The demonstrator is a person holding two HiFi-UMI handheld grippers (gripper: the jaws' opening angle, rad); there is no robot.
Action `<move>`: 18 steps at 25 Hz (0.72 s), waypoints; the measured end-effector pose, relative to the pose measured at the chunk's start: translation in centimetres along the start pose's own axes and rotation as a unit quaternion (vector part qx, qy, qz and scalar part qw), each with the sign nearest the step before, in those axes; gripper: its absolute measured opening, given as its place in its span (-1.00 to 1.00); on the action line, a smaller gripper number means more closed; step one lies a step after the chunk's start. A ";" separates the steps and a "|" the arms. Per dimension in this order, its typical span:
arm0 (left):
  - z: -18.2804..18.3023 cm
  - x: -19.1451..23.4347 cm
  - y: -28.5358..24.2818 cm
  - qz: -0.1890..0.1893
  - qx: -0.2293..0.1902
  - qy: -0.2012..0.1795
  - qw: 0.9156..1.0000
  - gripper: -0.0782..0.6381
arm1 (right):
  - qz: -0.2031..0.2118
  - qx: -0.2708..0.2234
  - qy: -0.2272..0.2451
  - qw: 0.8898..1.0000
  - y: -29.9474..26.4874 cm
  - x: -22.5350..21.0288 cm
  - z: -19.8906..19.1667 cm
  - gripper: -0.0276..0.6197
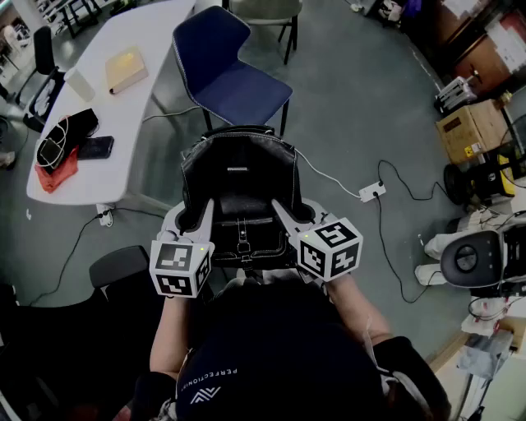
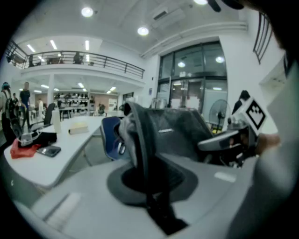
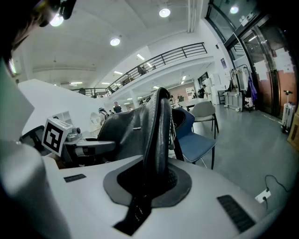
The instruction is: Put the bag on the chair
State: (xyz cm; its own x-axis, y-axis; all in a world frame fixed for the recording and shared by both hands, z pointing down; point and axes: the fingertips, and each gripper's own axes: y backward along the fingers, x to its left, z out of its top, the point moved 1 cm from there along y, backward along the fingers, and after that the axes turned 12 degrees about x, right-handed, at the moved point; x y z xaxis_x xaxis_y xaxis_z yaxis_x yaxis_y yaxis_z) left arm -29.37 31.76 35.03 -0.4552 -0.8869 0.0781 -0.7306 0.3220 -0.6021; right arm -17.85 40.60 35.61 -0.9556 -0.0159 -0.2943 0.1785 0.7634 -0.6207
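Two grips are sharing the load: I am clenching my left gripper [image 1: 191, 218] and right gripper [image 1: 289, 215] on opposite edges of the black bag [image 1: 238, 177], keeping it level in the air, just short of the blue chair [image 1: 234, 82] ahead.

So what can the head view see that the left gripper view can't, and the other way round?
Only the head view shows the brown cardboard box and the white power strip. Only the left gripper view shows the round ceiling lights, the railed balcony and the tall glass windows. Both show the black leather bag, the blue plastic chair and the long white table.
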 end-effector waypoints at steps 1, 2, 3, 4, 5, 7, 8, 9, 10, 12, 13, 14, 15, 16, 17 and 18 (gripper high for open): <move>0.0 0.0 0.1 -0.001 0.000 -0.001 1.000 -0.64 | 0.000 0.001 0.000 1.000 0.0 0.1 0.0 -0.84; -0.1 0.0 0.1 -0.002 0.001 -0.001 1.000 -0.64 | -0.001 0.002 0.000 1.000 0.0 0.2 0.0 -0.84; -0.2 0.0 0.2 -0.004 0.001 -0.001 1.000 -0.64 | -0.001 0.003 -0.001 1.000 0.1 0.3 -0.1 -0.84; -0.2 -0.1 0.4 -0.005 0.001 0.000 1.000 -0.64 | -0.002 0.004 -0.002 1.000 0.2 0.3 -0.2 -0.84; -0.3 -0.2 0.5 -0.007 0.001 0.001 1.000 -0.64 | -0.003 0.005 -0.003 1.000 0.4 0.4 -0.3 -0.84; -0.3 -0.3 0.8 -0.009 0.000 0.004 1.000 -0.64 | -0.004 0.005 -0.006 1.000 0.6 0.6 -0.4 -0.84; -0.3 -0.2 0.9 -0.010 -0.001 0.004 1.000 -0.65 | -0.004 0.004 -0.006 1.000 0.6 0.8 -0.3 -0.84; -0.2 -0.1 1.0 -0.011 -0.001 0.004 1.000 -0.65 | -0.005 0.003 -0.007 1.000 0.6 0.9 -0.3 -0.84; -0.2 0.0 1.1 -0.011 -0.002 0.003 1.000 -0.65 | -0.005 0.002 -0.007 1.000 0.5 0.9 -0.2 -0.84; -0.1 0.1 1.0 -0.013 -0.001 0.001 1.000 -0.65 | -0.006 0.001 -0.009 1.000 0.5 1.0 -0.1 -0.83; 0.0 0.1 1.0 -0.014 0.000 0.001 1.000 -0.65 | -0.005 0.001 -0.010 1.000 0.5 0.9 -0.1 -0.83; 0.0 0.1 0.9 -0.014 0.001 0.000 1.000 -0.65 | -0.005 0.002 -0.012 1.000 0.5 0.9 -0.2 -0.83; 0.0 0.1 0.8 -0.014 0.002 0.000 1.000 -0.65 | -0.004 0.003 -0.013 1.000 0.4 0.7 -0.2 -0.83; 0.0 0.1 0.7 -0.013 0.003 0.001 1.000 -0.65 | -0.003 0.005 -0.014 1.000 0.2 0.6 -0.2 -0.83; 0.0 0.3 0.4 -0.012 0.005 0.003 1.000 -0.65 | -0.002 0.007 -0.014 1.000 -0.1 0.4 -0.2 -0.83; 0.1 0.5 0.1 -0.011 0.005 0.005 1.000 -0.65 | -0.001 0.009 -0.013 1.000 -0.4 0.2 0.0 -0.83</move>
State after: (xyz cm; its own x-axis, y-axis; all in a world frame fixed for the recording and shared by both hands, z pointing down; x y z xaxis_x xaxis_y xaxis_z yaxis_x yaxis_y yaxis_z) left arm -29.68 31.33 34.94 -0.4439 -0.8907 0.0985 -0.7348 0.2988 -0.6089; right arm -18.11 40.25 35.83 -0.9493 -0.0347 -0.3124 0.1812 0.7517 -0.6341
